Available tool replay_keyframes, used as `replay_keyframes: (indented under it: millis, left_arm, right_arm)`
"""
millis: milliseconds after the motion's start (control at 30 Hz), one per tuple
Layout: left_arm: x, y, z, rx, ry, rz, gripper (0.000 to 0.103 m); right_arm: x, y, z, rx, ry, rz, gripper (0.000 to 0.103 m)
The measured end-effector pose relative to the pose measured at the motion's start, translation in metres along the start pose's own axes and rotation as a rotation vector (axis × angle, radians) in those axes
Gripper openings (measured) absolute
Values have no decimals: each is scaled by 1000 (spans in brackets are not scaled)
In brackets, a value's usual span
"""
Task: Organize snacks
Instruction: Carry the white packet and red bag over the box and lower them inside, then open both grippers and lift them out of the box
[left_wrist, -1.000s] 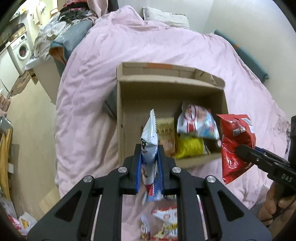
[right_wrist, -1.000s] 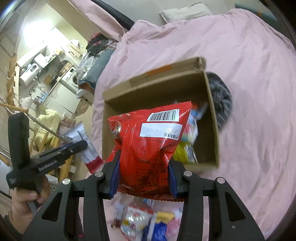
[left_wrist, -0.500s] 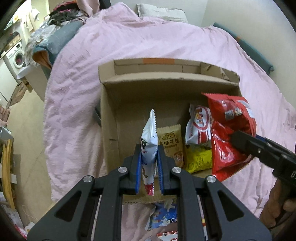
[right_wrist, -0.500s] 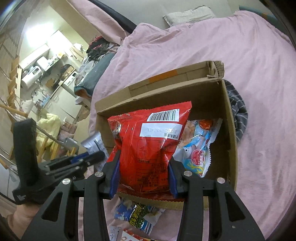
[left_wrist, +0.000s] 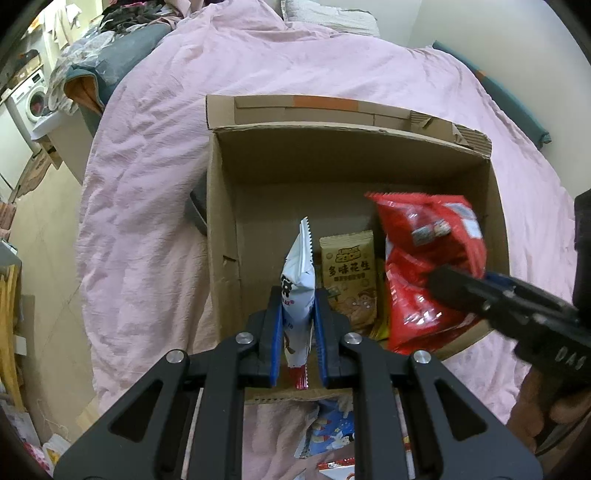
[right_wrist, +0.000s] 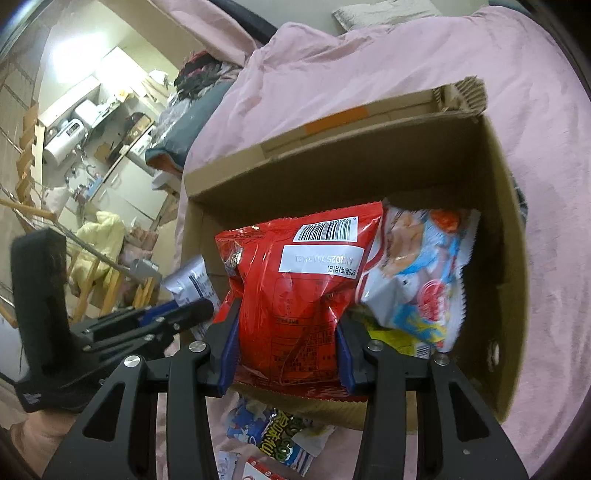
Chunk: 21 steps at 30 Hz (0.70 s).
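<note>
A: Status of left gripper (left_wrist: 298, 325)?
B: Clamped narrowly on white packet (left_wrist: 298, 280), above cardboard box (left_wrist: 221, 236) interior.
A: Right gripper (right_wrist: 287, 343)?
B: Clamped on red bag (right_wrist: 295, 280), over the box's near wall.

Box (left_wrist: 369, 155) on bed (left_wrist: 155, 184); peanut pack (left_wrist: 349, 280) inside box; loose snacks (right_wrist: 280, 439) before box.

Yellow packet (right_wrist: 397, 338) mostly hidden behind red bag (right_wrist: 295, 291); loose snacks (right_wrist: 273, 439) cut off at bottom edge; bag's front print blurred.
</note>
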<state>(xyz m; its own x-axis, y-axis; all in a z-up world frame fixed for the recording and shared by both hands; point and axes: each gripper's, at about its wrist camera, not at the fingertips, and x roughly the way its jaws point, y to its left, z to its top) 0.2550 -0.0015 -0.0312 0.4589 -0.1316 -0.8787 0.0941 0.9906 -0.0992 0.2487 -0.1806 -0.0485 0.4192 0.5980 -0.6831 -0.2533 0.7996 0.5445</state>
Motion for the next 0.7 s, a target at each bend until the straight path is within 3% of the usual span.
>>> replay_keyframes:
  millis: [233,500,600,700]
  left_arm:
    - [-1,2,0,-3,2,20,13]
    - [-10,5,3,5,-50,53,13]
    - [-10,8,4,-9,-54,52,13]
    - [-8,9,4,-13,-47,63,13]
  right_arm:
    - [5,2,-4,-2,8,-5,48]
    - [9,1,-4,6,22,-16,48]
    - [10,0,-2,5,13,-7,56]
    - [6,-1,-1,7,-1,-17,71]
